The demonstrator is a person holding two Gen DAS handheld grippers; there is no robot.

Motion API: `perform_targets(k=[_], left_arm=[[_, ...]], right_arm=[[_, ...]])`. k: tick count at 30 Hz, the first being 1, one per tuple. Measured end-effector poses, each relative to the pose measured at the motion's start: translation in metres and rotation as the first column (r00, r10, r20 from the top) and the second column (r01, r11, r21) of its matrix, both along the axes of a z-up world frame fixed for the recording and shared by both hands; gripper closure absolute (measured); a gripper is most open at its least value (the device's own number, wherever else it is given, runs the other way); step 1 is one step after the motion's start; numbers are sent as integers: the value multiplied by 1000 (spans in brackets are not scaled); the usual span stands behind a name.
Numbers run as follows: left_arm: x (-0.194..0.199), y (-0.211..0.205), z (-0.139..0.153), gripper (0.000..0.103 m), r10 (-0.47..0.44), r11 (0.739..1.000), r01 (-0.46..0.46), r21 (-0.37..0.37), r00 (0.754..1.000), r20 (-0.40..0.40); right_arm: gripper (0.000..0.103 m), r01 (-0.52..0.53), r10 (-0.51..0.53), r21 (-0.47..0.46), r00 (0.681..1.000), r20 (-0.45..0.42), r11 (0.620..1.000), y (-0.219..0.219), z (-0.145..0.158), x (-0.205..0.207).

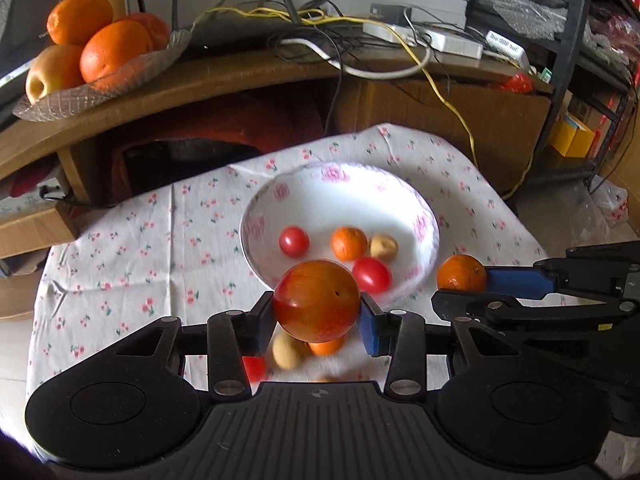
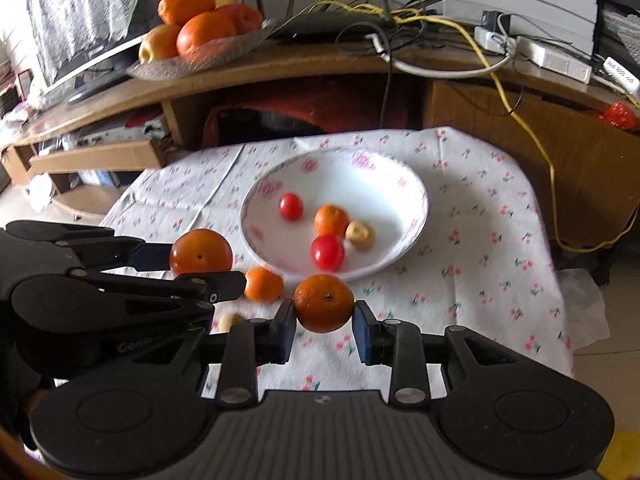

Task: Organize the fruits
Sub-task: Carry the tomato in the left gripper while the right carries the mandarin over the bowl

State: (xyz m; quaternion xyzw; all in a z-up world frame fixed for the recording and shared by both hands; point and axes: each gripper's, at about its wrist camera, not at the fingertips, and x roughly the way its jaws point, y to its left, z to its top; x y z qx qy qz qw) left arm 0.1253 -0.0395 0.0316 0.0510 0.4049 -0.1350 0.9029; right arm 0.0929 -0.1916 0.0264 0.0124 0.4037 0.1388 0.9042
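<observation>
Left wrist view: your left gripper (image 1: pixel 316 318), at lower centre, is clamped on a red apple (image 1: pixel 316 306) above the near rim of the flowered bowl (image 1: pixel 424 216). Release too soon and, in all likelihood, the apple strikes the rim or the loose fruit on the cloth beneath. Right wrist view: your right gripper (image 2: pixel 325 320) is closed on a mandarin (image 2: pixel 324 307) at lower centre, short of the bowl; both jaws are spread only to fruit width.
</observation>
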Motion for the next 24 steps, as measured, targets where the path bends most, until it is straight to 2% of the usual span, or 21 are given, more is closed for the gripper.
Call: perform_targets(k=[12,24], left_arm=[[36,1,-7,53,45,999,-45,-31,999,-14],[61,4,-27,53,65,997,-66,-42,997,-37]], right_arm=[[72,19,-19,-14,998,55,1000,2,6,36],[72,15,-10,-66,996,84,998,5,-15,70]])
